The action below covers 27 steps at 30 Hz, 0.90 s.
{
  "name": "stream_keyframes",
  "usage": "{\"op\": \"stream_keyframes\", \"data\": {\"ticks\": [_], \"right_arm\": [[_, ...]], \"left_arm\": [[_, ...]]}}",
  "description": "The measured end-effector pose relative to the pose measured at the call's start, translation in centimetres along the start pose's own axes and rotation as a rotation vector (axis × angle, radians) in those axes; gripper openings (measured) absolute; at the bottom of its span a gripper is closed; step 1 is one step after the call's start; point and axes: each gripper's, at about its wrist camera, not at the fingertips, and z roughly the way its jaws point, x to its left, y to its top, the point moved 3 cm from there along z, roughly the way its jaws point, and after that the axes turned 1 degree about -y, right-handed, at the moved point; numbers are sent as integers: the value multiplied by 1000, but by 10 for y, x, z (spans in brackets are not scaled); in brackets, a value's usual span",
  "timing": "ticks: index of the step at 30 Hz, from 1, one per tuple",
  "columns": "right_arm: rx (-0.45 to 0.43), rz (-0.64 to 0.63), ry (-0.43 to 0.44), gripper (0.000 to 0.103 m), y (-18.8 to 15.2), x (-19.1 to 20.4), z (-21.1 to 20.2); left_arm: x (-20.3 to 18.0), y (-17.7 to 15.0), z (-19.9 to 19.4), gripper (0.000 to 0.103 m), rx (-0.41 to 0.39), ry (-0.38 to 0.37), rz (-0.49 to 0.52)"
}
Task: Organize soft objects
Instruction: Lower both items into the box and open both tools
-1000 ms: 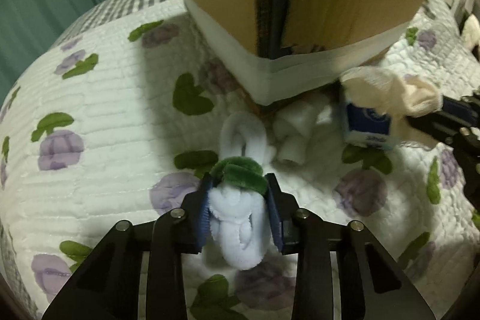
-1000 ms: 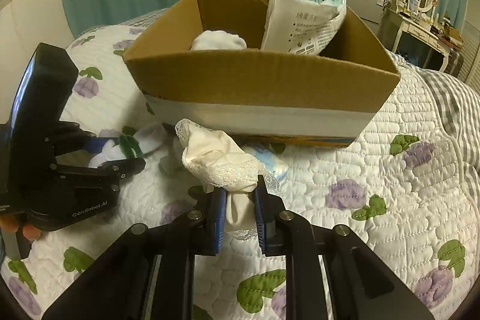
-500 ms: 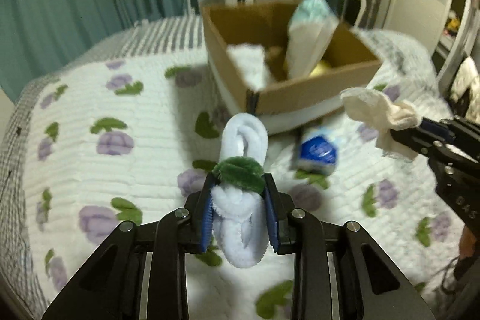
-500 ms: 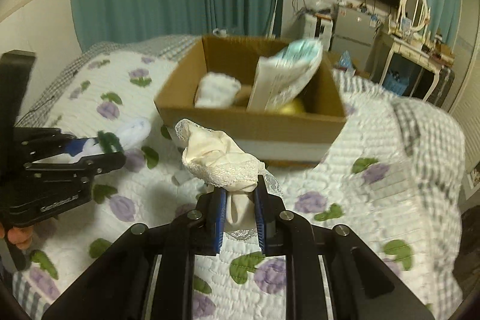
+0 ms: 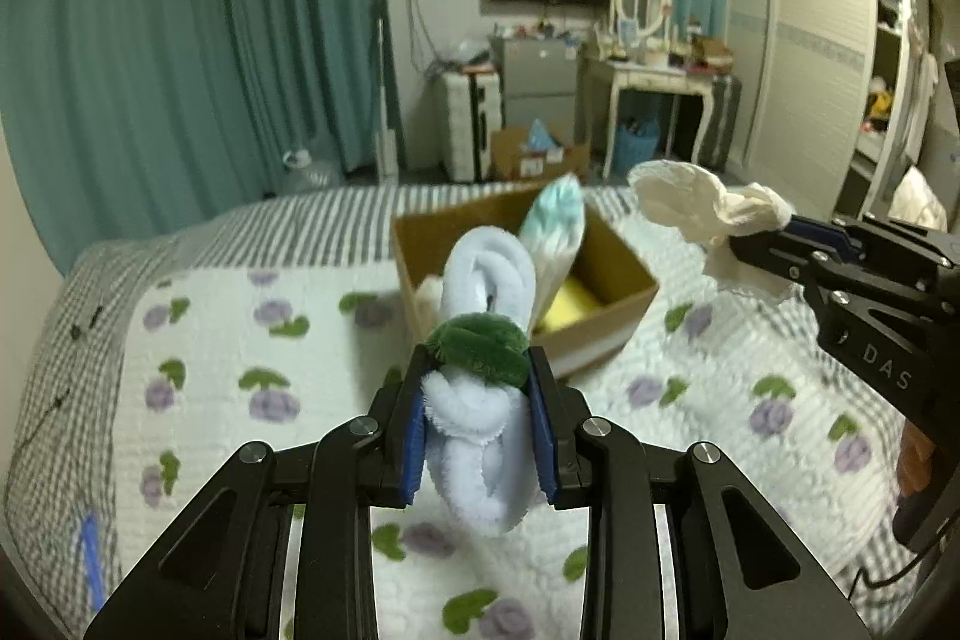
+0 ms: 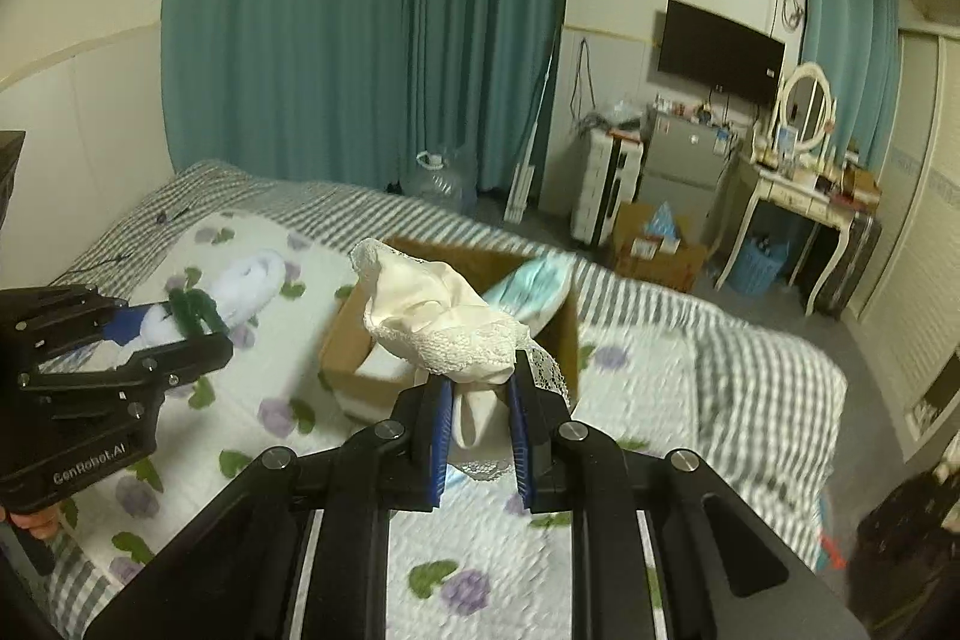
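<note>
Fleecy white sock roll (image 5: 480,436) with its green cuff sits pinched in my left claw (image 5: 479,424), held high above the quilted bed (image 5: 198,340). My right claw (image 6: 480,421) clamps a cream lace cloth (image 6: 444,325). I hold both aloft so they clear the cardboard box (image 5: 624,304) rim ahead, where, I judge, they belong.

My two wrist cameras ride well above the bed (image 5: 198,316) – both face the cardboard box (image 6: 342,358) and the far dresser.
</note>
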Motion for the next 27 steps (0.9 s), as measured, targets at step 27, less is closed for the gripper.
{"op": "stream_keyframes", "data": {"ticks": [27], "right_arm": [[259, -46, -7, 16, -1, -45, 251]], "left_arm": [[22, 48, 210, 32, 91, 36, -36]]}}
